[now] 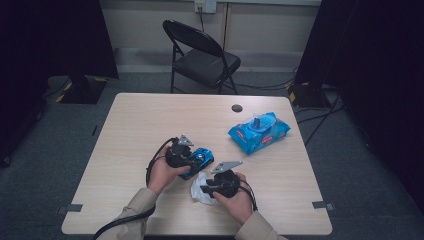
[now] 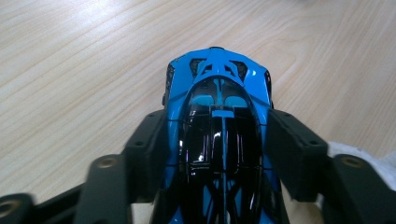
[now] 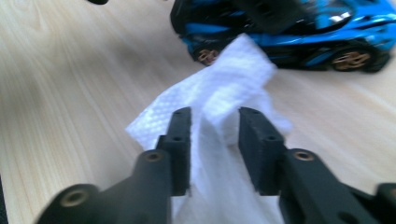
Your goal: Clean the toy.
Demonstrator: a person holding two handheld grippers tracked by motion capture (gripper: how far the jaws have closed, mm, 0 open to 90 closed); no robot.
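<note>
A blue and black toy car [image 1: 201,158] rests on the wooden table [image 1: 150,120]. My left gripper [image 1: 192,161] straddles it from behind. In the left gripper view the car [image 2: 219,84] lies between the jaws of the left gripper [image 2: 217,121], which flank its sides without clearly pressing. A crumpled white wipe [image 1: 197,186] lies just in front of the car. My right gripper [image 1: 204,190] points at it from the right. In the right gripper view the wipe [image 3: 233,79] stands loosely between the parted jaws of the right gripper [image 3: 215,116], and the car [image 3: 289,32] is beyond.
A blue pack of wet wipes [image 1: 259,131] with its lid up lies at the table's right rear. A dark cable hole [image 1: 237,108] sits near the back edge. A black folding chair [image 1: 202,55] stands behind the table.
</note>
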